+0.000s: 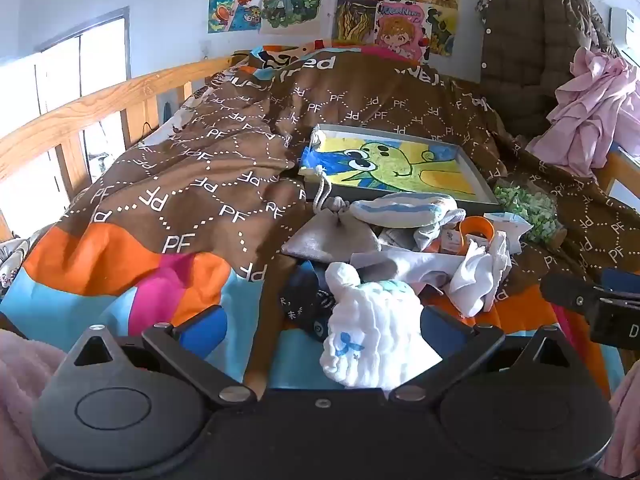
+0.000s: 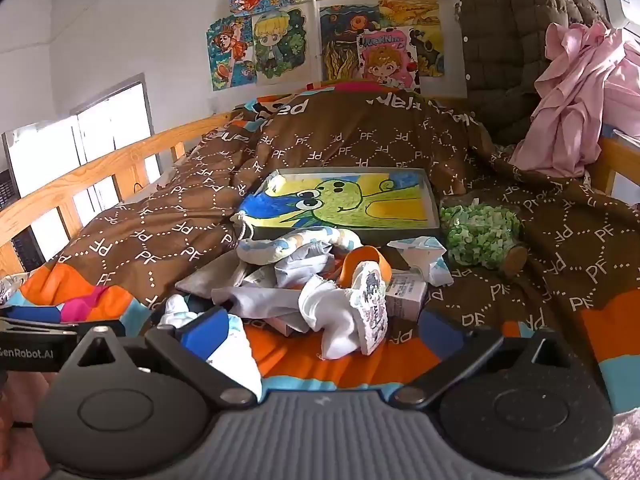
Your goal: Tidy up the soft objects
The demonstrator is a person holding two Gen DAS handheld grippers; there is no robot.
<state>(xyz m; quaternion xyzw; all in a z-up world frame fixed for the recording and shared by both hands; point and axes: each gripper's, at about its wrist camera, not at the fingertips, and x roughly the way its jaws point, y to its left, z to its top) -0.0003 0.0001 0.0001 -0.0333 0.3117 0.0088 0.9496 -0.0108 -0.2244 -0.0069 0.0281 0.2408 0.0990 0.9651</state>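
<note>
1. Left gripper [image 1: 322, 330]: blue-padded fingers spread wide, nothing pinched. A white crinkled gauze cloth with a small blue bow print [image 1: 370, 332] stands bunched in the gap, nearer the right finger; contact cannot be told.
2. Right gripper [image 2: 320, 330]: fingers likewise spread apart, holding nothing. A white sock with a printed cartoon sole [image 2: 352, 312] lies on the orange band of the bedspread between them, touching neither finger.
3. Just beyond the gauze cloth, a dark navy fabric piece with white characters [image 1: 302, 300] lies on the bedspread.
4. Mid-distance: the heap of soft things. A grey drawstring pouch [image 1: 332, 236] sits at its left; a rolled white-and-blue striped cloth [image 1: 404, 210] lies on top; an orange plastic ring-shaped item [image 2: 362, 262] sits among them, beside a small white printed carton [image 2: 406, 292].
5. Right of the heap: a clear bag of green-and-white pieces [image 2: 478, 234].
6. Behind the heap: a shallow grey tray with a green cartoon picture inside [image 2: 344, 204], resting on the brown "PF"-patterned bedspread [image 1: 192, 160].
7. Far right: a pink garment [image 2: 576, 96] draped against a brown quilted jacket [image 2: 508, 40].
8. Far wall: coloured cartoon drawings [image 2: 320, 36]; wooden bed rail [image 1: 80, 112] at left.
</note>
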